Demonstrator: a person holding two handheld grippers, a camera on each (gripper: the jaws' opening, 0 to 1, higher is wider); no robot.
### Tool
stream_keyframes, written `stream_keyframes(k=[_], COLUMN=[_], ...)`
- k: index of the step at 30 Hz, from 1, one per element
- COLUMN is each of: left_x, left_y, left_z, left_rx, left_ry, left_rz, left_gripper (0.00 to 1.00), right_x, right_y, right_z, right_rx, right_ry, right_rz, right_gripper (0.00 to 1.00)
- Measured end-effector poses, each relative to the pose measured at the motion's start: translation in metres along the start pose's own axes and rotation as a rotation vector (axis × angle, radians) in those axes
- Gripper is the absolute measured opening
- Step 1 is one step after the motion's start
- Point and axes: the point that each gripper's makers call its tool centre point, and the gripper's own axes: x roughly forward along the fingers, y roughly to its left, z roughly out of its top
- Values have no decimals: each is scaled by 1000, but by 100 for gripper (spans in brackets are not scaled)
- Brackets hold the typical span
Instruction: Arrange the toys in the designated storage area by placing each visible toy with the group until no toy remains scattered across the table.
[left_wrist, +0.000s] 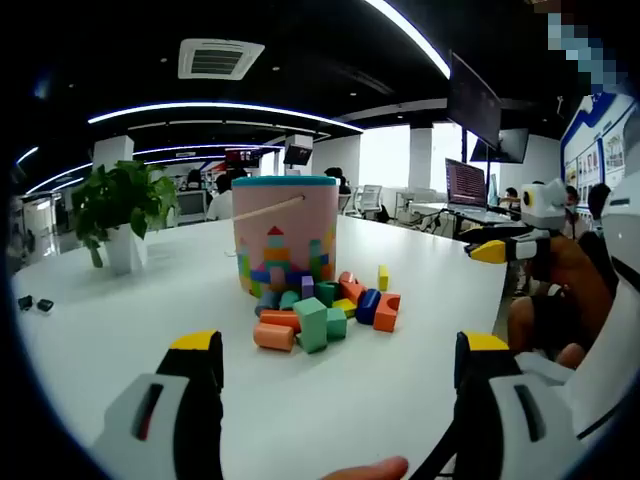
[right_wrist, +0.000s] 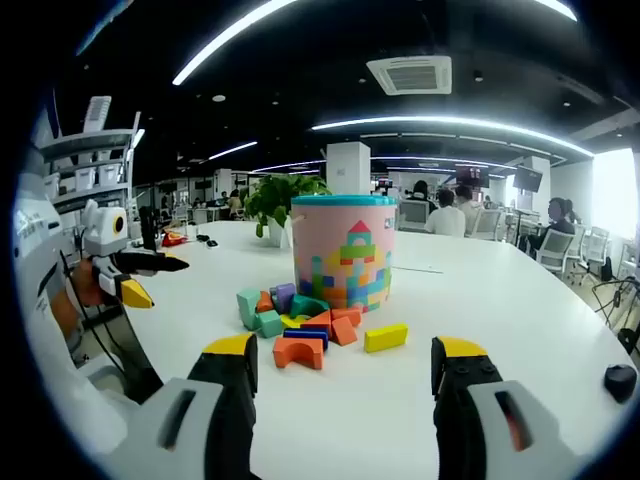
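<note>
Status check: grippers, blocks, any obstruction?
Left gripper and right gripper open, empty. Wooden blocks piled loose beside the pink bucket. Path to the pile unobstructed.

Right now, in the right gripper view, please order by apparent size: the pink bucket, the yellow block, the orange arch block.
1. pink bucket, clearly the largest.
2. orange arch block.
3. yellow block; it looks only slightly smaller than the arch, which lies nearer the camera, so this order is unsure.

White hand-held grippers, yellow at the tips.
Left hand-held gripper (left_wrist: 338, 362) and right hand-held gripper (right_wrist: 343, 367): black inner jaws, grey slots in chunky white shells.
</note>
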Motion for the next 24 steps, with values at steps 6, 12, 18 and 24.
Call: stream_keyframes(k=[6, 12, 18, 24], left_x=[15, 15, 7, 3], left_y=[-5, -6, -3, 2], left_z=[6, 5, 8, 9], left_rx=[-52, -4, -28, -32], left_ry=[-61, -66, -86, -122], left_rz=[-52, -40, -27, -8], left_gripper=[99, 99, 99, 99], right_x=[0, -3, -4, 1], right_y=[0, 0, 4, 8], right_z=[0, -1, 4, 6], right_rx=[19, 37, 57, 35], right_ry=[-12, -4, -7, -9], right_rz=[-6, -17, -20, -11], right_gripper=[79, 78, 76, 74])
